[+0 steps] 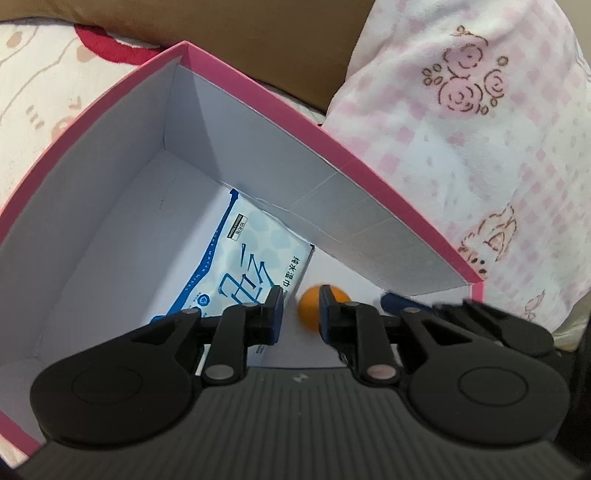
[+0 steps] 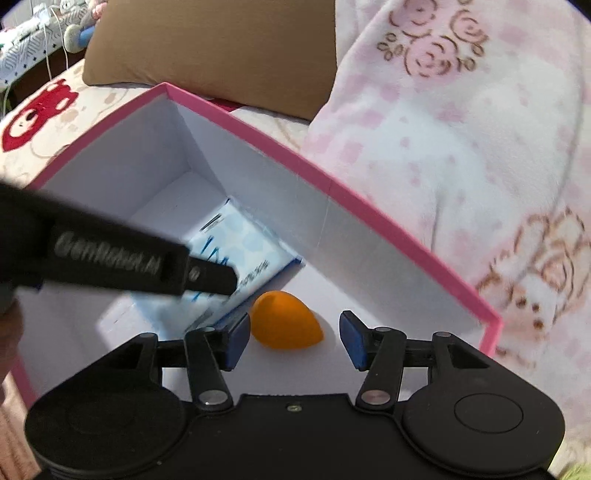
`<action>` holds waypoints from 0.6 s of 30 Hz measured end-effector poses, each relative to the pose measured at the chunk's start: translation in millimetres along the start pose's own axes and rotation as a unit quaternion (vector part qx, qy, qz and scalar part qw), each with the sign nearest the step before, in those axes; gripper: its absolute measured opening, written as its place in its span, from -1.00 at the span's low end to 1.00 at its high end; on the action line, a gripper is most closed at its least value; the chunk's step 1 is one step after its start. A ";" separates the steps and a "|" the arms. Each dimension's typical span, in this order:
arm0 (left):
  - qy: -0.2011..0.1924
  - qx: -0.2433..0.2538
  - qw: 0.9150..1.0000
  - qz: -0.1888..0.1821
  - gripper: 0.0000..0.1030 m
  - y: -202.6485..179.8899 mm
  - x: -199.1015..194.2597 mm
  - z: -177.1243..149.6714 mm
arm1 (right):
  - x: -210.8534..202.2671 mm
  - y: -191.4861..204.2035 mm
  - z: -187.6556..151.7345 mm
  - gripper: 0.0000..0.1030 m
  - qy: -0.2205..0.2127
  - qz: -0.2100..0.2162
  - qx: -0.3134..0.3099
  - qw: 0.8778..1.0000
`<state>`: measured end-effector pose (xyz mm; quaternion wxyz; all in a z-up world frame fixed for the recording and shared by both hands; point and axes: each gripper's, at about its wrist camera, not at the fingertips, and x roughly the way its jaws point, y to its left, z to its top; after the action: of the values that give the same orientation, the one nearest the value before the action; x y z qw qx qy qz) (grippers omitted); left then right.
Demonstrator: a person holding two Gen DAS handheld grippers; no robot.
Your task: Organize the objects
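Observation:
A pink box [image 1: 295, 114] with white inner walls stands open on a bed. On its floor lie a blue-and-white wet wipes pack [image 1: 240, 251] and an orange egg-shaped sponge [image 1: 312, 308]. My left gripper [image 1: 301, 314] hovers inside the box over the pack's near end, jaws a narrow gap apart with nothing between them. In the right wrist view, my right gripper [image 2: 293, 339] is open just above the orange sponge [image 2: 286, 319], and neither pad touches it. The left gripper's black body [image 2: 110, 258] crosses over the wipes pack [image 2: 251, 243]. A blue fingertip [image 1: 397, 302] of the right gripper shows beside the sponge.
A pink-and-white fleece blanket [image 1: 480, 147] is piled against the box's right wall [image 2: 406, 229]. A brown pillow [image 2: 207, 48] lies behind the box. A cream bedsheet with a red cartoon print [image 2: 37, 110] spreads to the left, with a soft toy and cables [image 2: 74, 29] beyond.

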<state>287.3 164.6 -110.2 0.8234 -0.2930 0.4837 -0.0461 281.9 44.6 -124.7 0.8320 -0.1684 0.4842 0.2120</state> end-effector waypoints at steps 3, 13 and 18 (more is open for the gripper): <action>0.006 0.004 1.000 0.004 -0.59 -3.8 -1.6 -4.1 | -6.5 6.8 -18.5 -0.11 -0.001 -0.004 -0.016 1.000; 0.003 0.020 1.000 0.019 -0.48 -8.6 -9.6 -12.5 | 14.5 22.2 -27.9 -0.18 0.032 0.001 -0.048 0.998; 0.004 0.020 1.000 0.020 -0.46 -5.6 -10.8 -10.5 | 18.4 17.0 -21.6 -0.43 0.023 0.001 -0.033 0.999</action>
<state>274.1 159.3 -102.8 0.8276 -0.2669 0.4921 -0.0405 265.3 52.0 -152.3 0.8146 -0.2001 0.4960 0.2245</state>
